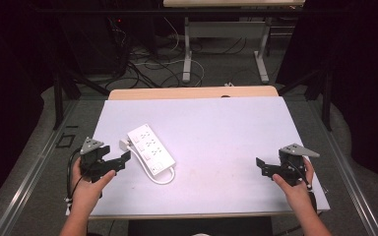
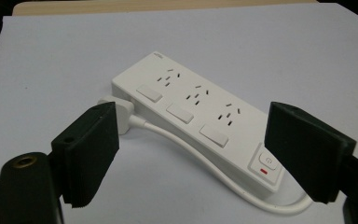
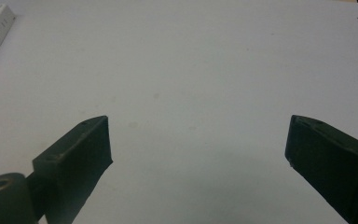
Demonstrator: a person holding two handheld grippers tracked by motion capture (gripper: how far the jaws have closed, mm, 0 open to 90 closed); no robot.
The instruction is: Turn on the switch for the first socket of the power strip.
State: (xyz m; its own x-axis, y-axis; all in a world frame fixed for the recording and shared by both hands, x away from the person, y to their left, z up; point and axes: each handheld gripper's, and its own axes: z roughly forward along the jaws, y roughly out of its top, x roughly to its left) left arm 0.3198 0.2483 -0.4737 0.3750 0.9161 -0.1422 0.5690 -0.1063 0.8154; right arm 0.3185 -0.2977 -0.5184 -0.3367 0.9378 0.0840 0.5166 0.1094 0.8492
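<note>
Toward the left side of the white worktop point(image 1: 216, 128), a white power strip point(image 1: 150, 145) is laid flat and diagonally, its cord point(image 1: 161, 178) looped beside it. Just beside its plug end, the left gripper point(image 1: 120, 160) is held with jaws spread wide, nothing between them. Near the right edge, the right gripper point(image 1: 262, 167) is held with jaws likewise spread, well apart from the strip.

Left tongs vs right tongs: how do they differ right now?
The left tongs sit right beside the power strip, which lies between their jaws in the left gripper view; the right tongs face bare white table surface, far from the strip. The left tongs are at the table's left edge, the right tongs near its right edge. Both are open, empty, hand-held.
</note>
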